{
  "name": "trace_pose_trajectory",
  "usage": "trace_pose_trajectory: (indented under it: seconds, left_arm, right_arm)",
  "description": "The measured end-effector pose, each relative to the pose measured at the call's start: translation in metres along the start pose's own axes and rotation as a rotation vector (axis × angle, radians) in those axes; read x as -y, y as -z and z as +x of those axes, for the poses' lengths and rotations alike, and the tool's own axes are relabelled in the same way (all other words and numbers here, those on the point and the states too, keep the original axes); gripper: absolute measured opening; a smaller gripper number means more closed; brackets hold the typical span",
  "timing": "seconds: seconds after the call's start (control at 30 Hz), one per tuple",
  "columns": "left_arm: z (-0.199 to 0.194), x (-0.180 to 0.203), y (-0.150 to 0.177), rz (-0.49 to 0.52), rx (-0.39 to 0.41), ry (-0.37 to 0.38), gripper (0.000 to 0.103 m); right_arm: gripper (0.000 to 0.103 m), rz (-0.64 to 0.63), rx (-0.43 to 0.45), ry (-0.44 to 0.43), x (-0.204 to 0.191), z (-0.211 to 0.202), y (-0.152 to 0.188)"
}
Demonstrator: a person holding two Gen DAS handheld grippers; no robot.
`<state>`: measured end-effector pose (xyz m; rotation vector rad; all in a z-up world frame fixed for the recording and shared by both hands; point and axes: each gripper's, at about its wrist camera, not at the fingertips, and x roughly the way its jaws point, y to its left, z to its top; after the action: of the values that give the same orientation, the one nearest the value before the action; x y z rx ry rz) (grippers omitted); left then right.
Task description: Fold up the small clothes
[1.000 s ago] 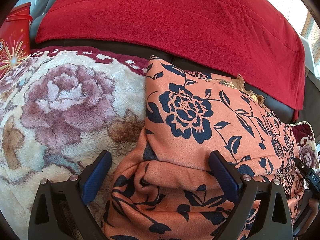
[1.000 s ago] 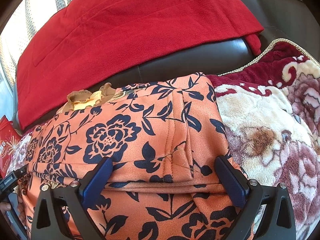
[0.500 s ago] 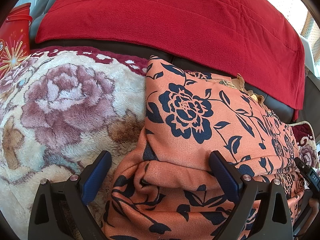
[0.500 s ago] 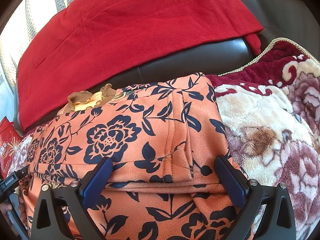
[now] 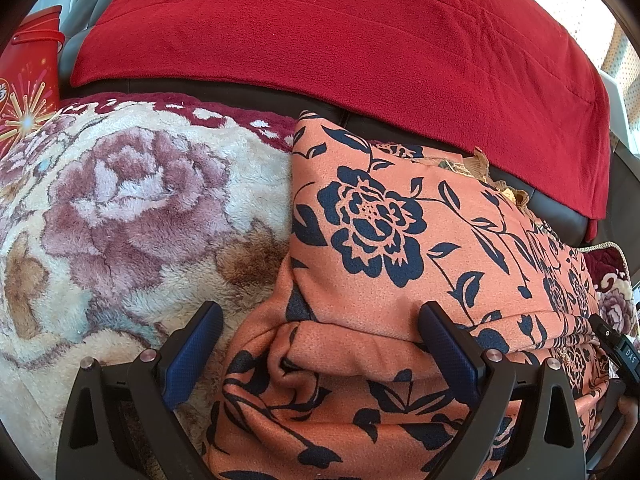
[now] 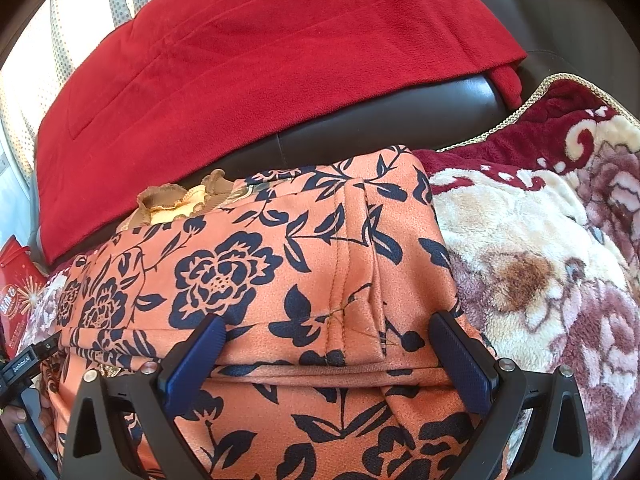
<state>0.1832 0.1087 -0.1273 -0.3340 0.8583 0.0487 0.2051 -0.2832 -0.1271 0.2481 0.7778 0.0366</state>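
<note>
An orange garment with dark blue flowers (image 5: 384, 248) lies folded over on a plush floral blanket (image 5: 128, 208); it also shows in the right wrist view (image 6: 280, 264). My left gripper (image 5: 320, 324) is open, its blue fingers (image 5: 192, 352) straddling the garment's left folded edge. My right gripper (image 6: 328, 344) is open, its fingers (image 6: 460, 360) straddling the right folded edge and a stitched seam. Neither grips the cloth. A tan frilled collar (image 6: 180, 204) peeks out at the garment's far side.
A red fleece blanket (image 5: 340, 40) drapes over a dark leather sofa back (image 6: 380, 120) behind the garment. A red gift bag (image 5: 28, 88) stands at the far left. The floral blanket (image 6: 540, 260) spreads out on both sides of the garment.
</note>
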Motion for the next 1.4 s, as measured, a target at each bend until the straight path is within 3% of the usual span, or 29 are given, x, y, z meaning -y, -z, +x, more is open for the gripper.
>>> trace_pose_trajectory:
  seconds: [0.7, 0.83, 0.9, 1.0, 1.13, 1.27, 1.4]
  left_arm:
    - [0.001, -0.001, 0.002, 0.002, 0.01, 0.008, 0.1]
    - [0.001, -0.003, 0.006, 0.004, 0.028, 0.02, 0.102]
    - [0.0, -0.008, 0.009, -0.008, 0.034, 0.043, 0.102]
    - [-0.003, -0.014, 0.011, -0.022, 0.039, 0.07, 0.102]
    - [-0.032, -0.001, 0.017, 0.025, 0.046, -0.053, 0.102]
    - [-0.102, 0.028, 0.048, 0.092, 0.132, 0.059, 0.102]
    - [-0.157, 0.062, 0.103, 0.231, 0.144, 0.139, 0.102]
  right_arm:
    - [0.102, 0.012, 0.003, -0.003, -0.001, 0.0, 0.0]
    - [0.102, -0.015, -0.052, 0.079, -0.011, -0.002, -0.003]
    - [0.101, 0.021, -0.055, 0.115, -0.02, -0.028, 0.0]
    - [0.102, 0.076, 0.015, 0.008, -0.019, -0.085, 0.023]
    - [0.102, 0.227, 0.0, -0.014, 0.023, -0.151, 0.083]
    - [0.102, 0.4, -0.01, 0.023, 0.079, -0.202, 0.15]
    - [0.102, 0.52, -0.033, -0.05, 0.101, -0.222, 0.191]
